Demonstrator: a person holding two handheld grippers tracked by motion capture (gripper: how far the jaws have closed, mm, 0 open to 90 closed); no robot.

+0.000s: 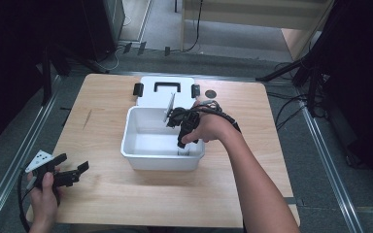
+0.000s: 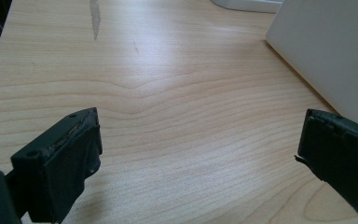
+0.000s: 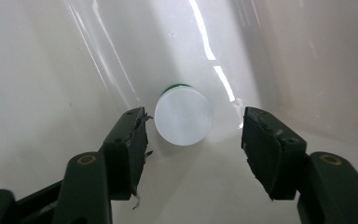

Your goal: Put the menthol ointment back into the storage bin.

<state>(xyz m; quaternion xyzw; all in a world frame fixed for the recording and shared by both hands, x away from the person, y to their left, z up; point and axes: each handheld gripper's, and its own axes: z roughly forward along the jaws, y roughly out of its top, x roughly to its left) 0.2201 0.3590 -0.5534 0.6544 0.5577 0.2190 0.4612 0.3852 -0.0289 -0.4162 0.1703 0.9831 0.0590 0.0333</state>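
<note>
While the little white-capped bottle (image 3: 183, 117) stands in the white bin (image 1: 138, 162) mid-table, the right gripper (image 3: 193, 140) hangs spread around it, not touching; it looks light and slippery, so pinch its round sides.

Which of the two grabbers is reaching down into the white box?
The right gripper, held over the white box with its fingers open above a white-capped bottle. The left gripper hovers over the bare wooden table.
</note>
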